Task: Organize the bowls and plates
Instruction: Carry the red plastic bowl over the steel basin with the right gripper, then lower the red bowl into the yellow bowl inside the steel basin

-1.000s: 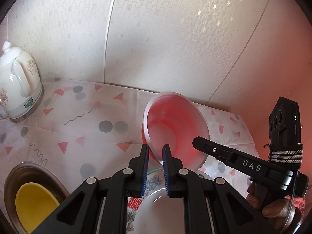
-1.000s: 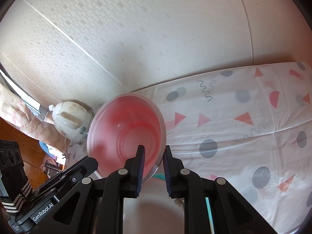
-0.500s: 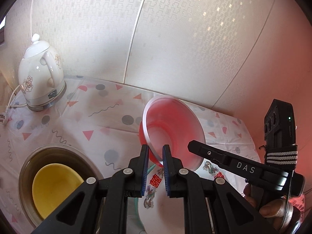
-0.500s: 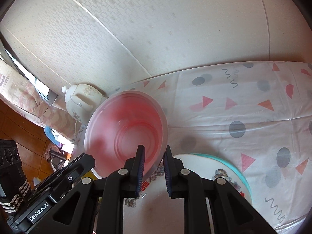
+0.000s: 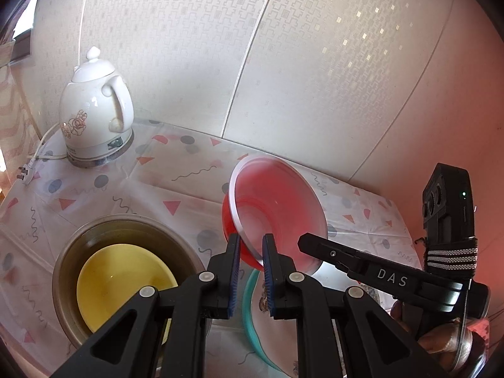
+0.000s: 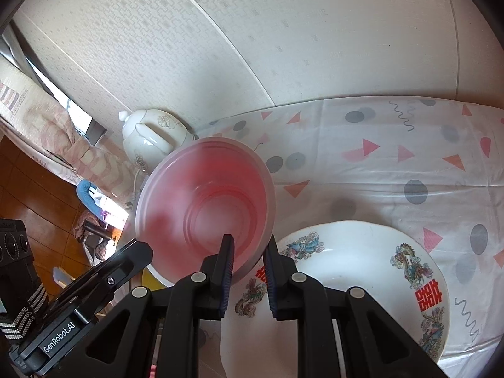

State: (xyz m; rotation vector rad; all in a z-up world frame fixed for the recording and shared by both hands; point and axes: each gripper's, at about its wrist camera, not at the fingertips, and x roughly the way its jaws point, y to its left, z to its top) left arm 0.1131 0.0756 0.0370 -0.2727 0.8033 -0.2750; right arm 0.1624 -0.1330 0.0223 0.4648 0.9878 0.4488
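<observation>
Both your grippers pinch the red bowl's rim: left gripper [image 5: 250, 260] and right gripper [image 6: 249, 264], jaws narrow on it. Red bowl [image 5: 274, 211] is tilted, lifted above the dragon plate [image 6: 362, 271]. Yellow bowl [image 5: 123, 283] sits inside the metal bowl [image 5: 63, 271].

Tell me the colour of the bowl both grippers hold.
Translucent red bowl with a whitish rim, clearest in the left wrist view.

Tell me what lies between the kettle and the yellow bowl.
Left wrist view: only patterned tablecloth separates the kettle from the yellow bowl, which sits inside a brown bowl.
</observation>
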